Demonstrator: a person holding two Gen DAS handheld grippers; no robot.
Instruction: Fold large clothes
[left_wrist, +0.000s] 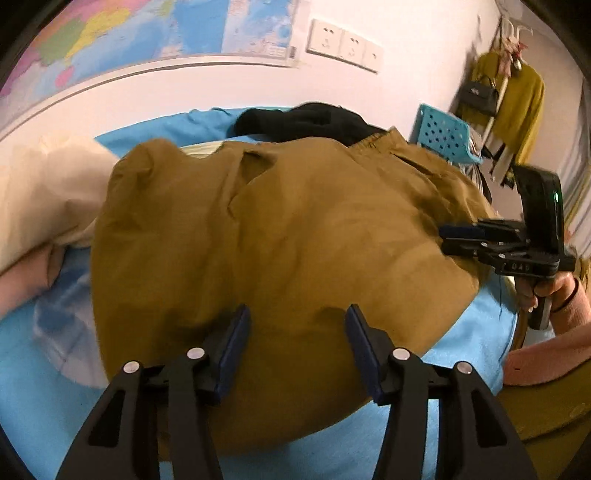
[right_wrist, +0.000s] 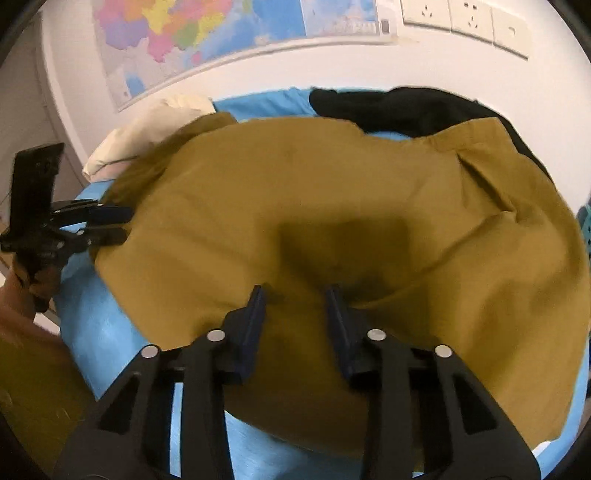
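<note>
A mustard-brown garment (left_wrist: 288, 229) lies spread across a blue-sheeted bed (left_wrist: 469, 332). The left tool (left_wrist: 297, 325) hovers open over its 6 o'clock edge, while the right tool (right_wrist: 295, 295), jaws parted, points at the cloth without pinching it.

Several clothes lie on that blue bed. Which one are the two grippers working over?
The mustard-brown garment, spread across the middle. The black garment lies bunched behind it by the wall, and the cream one is off to its side.
</note>
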